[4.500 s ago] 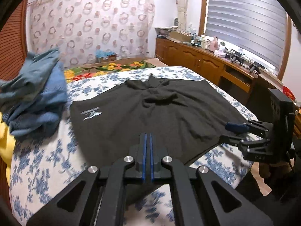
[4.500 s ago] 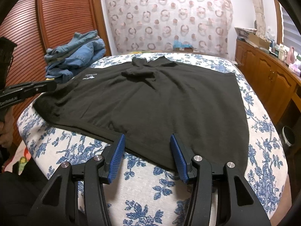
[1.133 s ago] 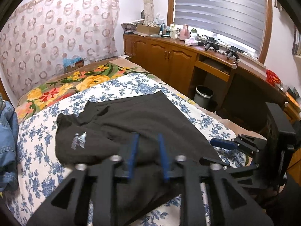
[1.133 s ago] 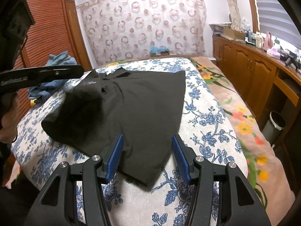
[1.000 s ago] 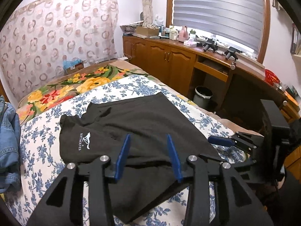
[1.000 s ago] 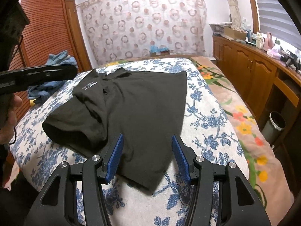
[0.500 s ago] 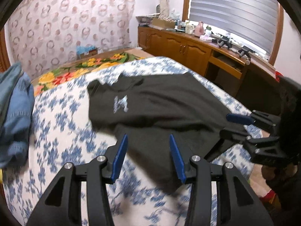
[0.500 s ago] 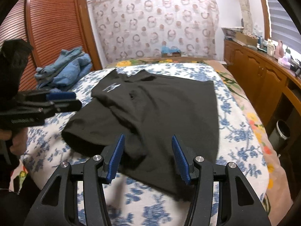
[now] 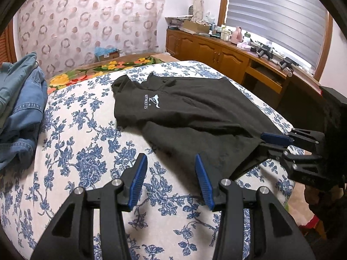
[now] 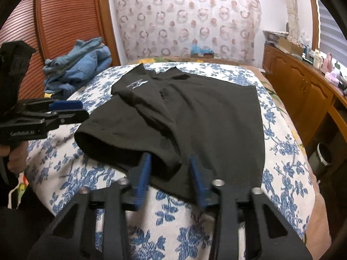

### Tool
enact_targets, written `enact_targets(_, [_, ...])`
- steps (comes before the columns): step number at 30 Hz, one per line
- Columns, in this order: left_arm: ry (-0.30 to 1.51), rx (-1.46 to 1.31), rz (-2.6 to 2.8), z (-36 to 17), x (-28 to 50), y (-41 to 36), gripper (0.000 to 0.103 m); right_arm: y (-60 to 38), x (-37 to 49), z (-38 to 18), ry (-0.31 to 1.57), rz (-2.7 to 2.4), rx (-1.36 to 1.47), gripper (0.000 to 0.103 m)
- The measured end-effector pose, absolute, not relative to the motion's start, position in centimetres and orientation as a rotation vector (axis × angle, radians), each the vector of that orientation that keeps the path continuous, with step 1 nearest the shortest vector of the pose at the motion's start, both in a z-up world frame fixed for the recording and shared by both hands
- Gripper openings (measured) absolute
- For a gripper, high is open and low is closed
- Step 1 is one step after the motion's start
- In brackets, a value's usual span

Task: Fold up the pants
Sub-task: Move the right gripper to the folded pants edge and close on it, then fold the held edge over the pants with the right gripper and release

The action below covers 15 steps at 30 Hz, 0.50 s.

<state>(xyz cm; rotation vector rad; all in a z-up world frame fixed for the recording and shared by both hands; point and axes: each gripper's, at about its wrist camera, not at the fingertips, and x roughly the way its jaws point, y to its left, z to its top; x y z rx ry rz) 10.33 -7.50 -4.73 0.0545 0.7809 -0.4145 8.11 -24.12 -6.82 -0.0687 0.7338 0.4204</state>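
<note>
A black garment with a white logo (image 9: 195,112) lies on the floral bed, its left side folded over the middle; it also shows in the right wrist view (image 10: 195,117). My left gripper (image 9: 171,179) is open and empty above bare bedsheet, just left of the garment's near edge. My right gripper (image 10: 170,175) is open with its blue pads astride the near hem of the folded layer; in the left wrist view (image 9: 273,144) the cloth lies between its pads. The left gripper shows at the left of the right wrist view (image 10: 65,110).
A pile of blue denim clothes (image 9: 19,108) sits at the bed's far left, also in the right wrist view (image 10: 80,62). A wooden cabinet (image 9: 227,56) with clutter runs along the right under the window. A bin (image 10: 325,153) stands beside the bed. A wooden sliding door (image 10: 54,21) is at left.
The left side of the garment has been folded over the middle and my left gripper opened and drew back to the left. My right gripper moved in onto the near hem.
</note>
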Motion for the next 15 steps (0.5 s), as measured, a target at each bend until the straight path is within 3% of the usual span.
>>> enact_targets(1, [0.779,0.049,-0.413,-4.7,10.3,-7.5,0.045,-24.0,8.2,-6.8,0.735,0.423,-0.074,0.015])
enact_targets(3, [0.778,0.043,-0.405,-4.7,10.3,-7.4,0.045,-23.8,8.2,-6.7,0.726,0.428,-0.088,0.008])
enact_targets(15, [0.752,0.062,-0.408,-3.9,10.5,-8.6,0.045,-26.5,6.6,-2.6,0.596,0.387,-0.055,0.004])
